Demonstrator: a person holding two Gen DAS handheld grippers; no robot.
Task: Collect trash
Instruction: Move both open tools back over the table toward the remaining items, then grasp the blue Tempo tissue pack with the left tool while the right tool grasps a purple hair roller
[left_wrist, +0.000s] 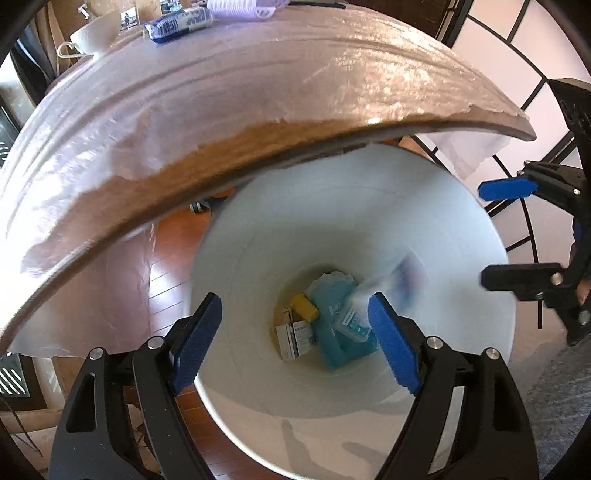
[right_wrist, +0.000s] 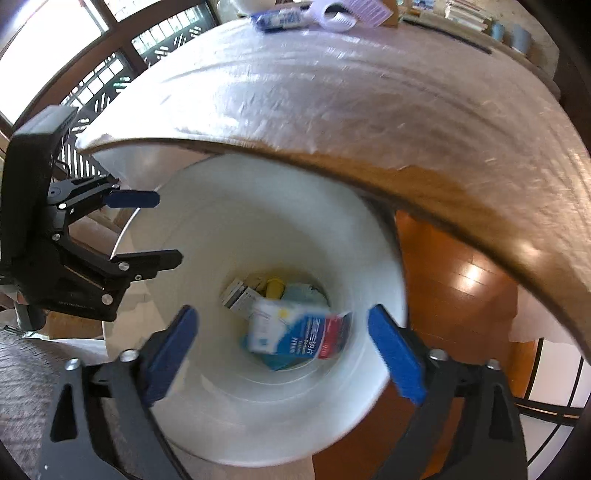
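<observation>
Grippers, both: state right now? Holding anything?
Left gripper: open, empty, above the white bin.
Right gripper: open, empty; blurred white-and-blue box inside the bin below it.

Plastic-covered table (left_wrist: 258, 92) bearing packet (left_wrist: 179, 22), cup (left_wrist: 94, 35)

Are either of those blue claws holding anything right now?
No. The left gripper and right gripper are both open over the white bin; a blurred blue-and-white box lies free between the right one's fingers.
</observation>
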